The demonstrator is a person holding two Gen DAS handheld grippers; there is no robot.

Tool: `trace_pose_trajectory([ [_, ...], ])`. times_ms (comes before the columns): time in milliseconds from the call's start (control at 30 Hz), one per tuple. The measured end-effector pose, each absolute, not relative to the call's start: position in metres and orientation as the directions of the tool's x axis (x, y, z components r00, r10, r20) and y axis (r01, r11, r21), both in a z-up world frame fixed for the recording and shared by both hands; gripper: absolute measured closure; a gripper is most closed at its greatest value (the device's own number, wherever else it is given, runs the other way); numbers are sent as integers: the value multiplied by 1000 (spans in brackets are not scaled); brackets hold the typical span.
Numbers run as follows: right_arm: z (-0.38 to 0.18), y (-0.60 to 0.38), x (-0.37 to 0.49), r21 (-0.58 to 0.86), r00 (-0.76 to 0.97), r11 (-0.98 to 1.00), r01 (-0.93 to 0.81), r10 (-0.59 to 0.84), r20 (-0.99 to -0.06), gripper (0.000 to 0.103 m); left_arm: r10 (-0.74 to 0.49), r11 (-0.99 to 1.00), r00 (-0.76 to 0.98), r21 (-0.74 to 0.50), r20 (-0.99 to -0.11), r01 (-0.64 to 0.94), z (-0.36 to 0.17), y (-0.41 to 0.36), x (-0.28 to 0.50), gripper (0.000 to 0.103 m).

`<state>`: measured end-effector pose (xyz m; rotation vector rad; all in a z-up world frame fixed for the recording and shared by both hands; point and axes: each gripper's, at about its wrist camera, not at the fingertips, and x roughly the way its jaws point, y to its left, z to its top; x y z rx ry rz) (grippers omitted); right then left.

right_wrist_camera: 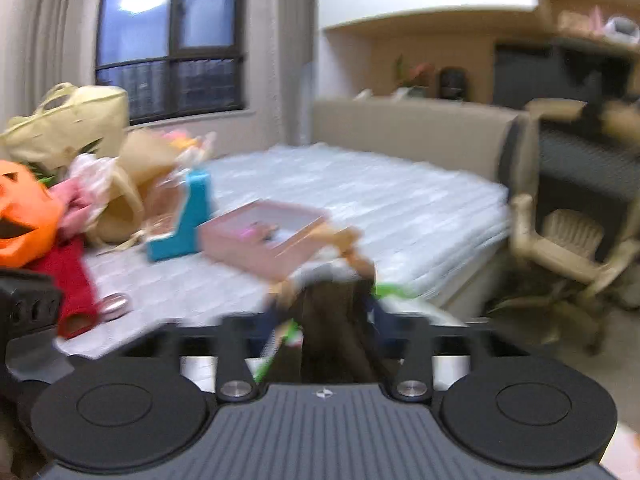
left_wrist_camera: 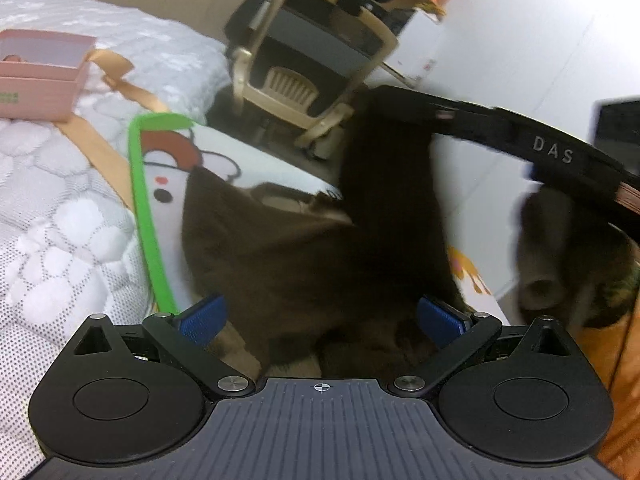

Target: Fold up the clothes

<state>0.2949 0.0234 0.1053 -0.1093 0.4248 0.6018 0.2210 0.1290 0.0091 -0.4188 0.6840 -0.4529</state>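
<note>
garment (left_wrist_camera: 304, 248) dark brown | mat (left_wrist_camera: 150, 216) green-edged white | box (left_wrist_camera: 38, 76) pink | pumpkin (right_wrist_camera: 24, 216) orange

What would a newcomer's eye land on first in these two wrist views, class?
The dark brown garment fills the middle of the left wrist view, hanging between the open left gripper and the right gripper, which pinches it. Next come the orange pumpkin at far left and the pink box on the mattress.

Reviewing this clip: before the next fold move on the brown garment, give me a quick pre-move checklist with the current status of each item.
1. Left claw open around the brown garment: ok.
2. Right claw gripping the garment: looks shut on it, blurred; ok.
3. Garment flat on the cartoon mat: not ok, lifted and bunched.
4. Pink box clear of the garment: ok.
5. Image sharpness in the right wrist view: not ok, motion blur.
</note>
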Motion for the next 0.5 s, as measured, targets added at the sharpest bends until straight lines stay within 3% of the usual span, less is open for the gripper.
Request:
trace_pose_trajectory([
  [67,105,18,288,33,744,819,-573,537,-398,30,-536,821,678,-500,-504,277,9,127,218,0],
  [167,110,-12,272,60,774,845,-532,514,-369,18,-529,824,678,-499,-510,268,8,121,224,0],
  [367,85,-79,266,86,832,918,-388,389,-396,13,-418,865,712,-487,-564,122,-3,109,261,1],
  [400,77,-89,260,94,836,926,-365,371,-404,13,-399,877,714,-467,-576,113,-4,105,267,5],
  [500,52,-115,246,104,842,946,-308,322,-432,12,-345,921,697,-368,-628,124,-6,86,281,67],
])
